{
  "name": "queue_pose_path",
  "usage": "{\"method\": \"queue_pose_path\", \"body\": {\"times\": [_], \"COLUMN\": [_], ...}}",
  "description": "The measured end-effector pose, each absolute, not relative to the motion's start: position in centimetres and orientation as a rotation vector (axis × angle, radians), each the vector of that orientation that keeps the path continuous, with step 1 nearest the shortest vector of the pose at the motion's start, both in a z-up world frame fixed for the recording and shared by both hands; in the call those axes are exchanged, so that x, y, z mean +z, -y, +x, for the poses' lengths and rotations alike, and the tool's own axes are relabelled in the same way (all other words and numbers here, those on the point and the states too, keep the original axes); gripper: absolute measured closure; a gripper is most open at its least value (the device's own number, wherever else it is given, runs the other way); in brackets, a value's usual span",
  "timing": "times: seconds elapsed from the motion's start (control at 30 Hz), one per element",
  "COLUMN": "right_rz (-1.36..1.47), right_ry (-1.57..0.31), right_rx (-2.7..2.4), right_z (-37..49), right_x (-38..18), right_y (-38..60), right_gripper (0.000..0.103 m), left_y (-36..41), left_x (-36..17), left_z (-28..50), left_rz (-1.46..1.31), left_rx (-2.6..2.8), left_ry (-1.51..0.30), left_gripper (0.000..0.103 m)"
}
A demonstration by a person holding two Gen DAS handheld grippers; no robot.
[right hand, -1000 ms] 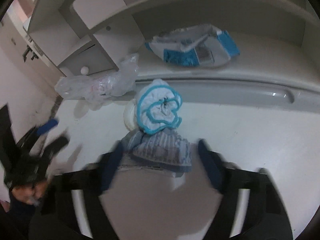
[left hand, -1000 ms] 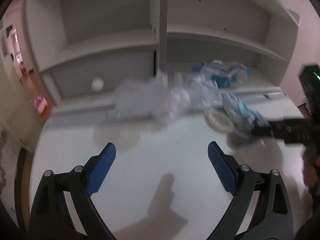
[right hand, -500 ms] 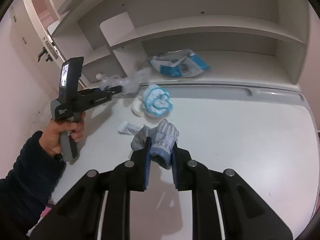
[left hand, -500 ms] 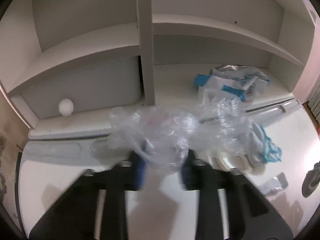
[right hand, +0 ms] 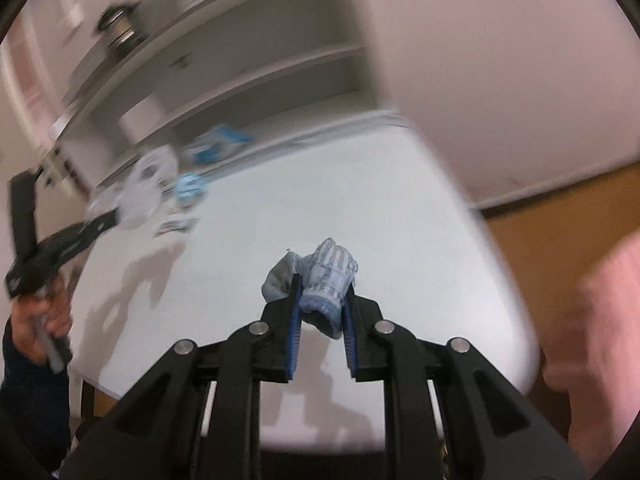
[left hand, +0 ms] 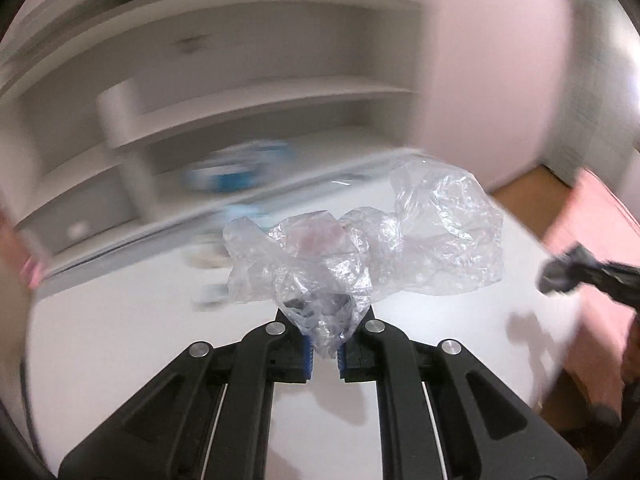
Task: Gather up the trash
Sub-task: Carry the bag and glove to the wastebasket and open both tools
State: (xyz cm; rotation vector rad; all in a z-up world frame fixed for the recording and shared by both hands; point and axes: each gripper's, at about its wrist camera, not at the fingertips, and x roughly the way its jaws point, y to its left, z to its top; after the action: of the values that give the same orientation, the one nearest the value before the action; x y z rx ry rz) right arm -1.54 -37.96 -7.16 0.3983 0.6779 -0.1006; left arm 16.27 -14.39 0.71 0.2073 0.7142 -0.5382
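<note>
A crumpled clear plastic bag [left hand: 400,240] hangs above the white desk [left hand: 120,340]. It sits between the blue pads of my left gripper [left hand: 324,320], whose jaws are closing and pinch its lower end. My right gripper [right hand: 320,292] is shut on a grey-blue striped knitted sock or glove [right hand: 330,268], held over the desk's right part. The right wrist view also shows the left gripper [right hand: 116,216] at far left, in a person's hand, with the bag [right hand: 144,188]. In the left wrist view the right gripper [left hand: 560,276] enters from the right edge, blurred.
A blue and white packet [left hand: 236,168] lies on the lowest shelf of the white shelf unit [left hand: 260,100]. A blue-trimmed white cloth [right hand: 190,186] and a small wrapper [right hand: 176,225] lie on the desk near the shelves. Wood floor [right hand: 560,208] and something pink [right hand: 600,320] lie past the desk's right edge.
My left gripper closed on the plastic bag and lifted it. My right gripper closed on the knitted piece. Both have swung right, away from the shelves, toward the desk's right edge.
</note>
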Motion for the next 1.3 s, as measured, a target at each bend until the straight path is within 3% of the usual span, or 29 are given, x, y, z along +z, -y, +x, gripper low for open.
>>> {"method": "queue_pose_path", "body": {"times": [0.37, 0.53, 0.8, 1.13, 1.23, 1.3], "right_rz": [0.641, 0.751, 0.855, 0.855, 0.857, 0.857], "right_ry": [-0.718, -0.826, -0.937, -0.946, -0.940, -0.941], "right_rx": [-0.558, -0.662, -0.677, -0.679, -0.682, -0.683], "right_z": [-20.3, -24.4, -26.0, -25.9, -25.9, -25.8], "right_x": [-17.6, -22.9, -27.7, -28.0, -27.5, -27.5], "right_y": [49.8, 53.0, 55.3, 55.4, 55.1, 55.1], "right_gripper": [0.085, 0.085, 0.085, 0.085, 0.085, 0.085], "left_y": [36.8, 44.2, 50.7, 52.9, 53.2, 53.2], "left_x": [-4.9, -10.7, -21.0, -24.3, -24.5, -24.5], "left_z": [1.2, -3.9, -5.2, -4.9, -5.2, -5.3], "left_rz": [0.344, 0.454, 0.548, 0.597, 0.610, 0.612], "left_rx": [-1.076, -1.177, -1.197, -1.213, -1.214, -1.217], "left_ry": [-0.768, -0.825, -1.027, -1.074, -1.076, -1.071], "left_gripper": [0.096, 0.096, 0.096, 0.094, 0.083, 0.061]}}
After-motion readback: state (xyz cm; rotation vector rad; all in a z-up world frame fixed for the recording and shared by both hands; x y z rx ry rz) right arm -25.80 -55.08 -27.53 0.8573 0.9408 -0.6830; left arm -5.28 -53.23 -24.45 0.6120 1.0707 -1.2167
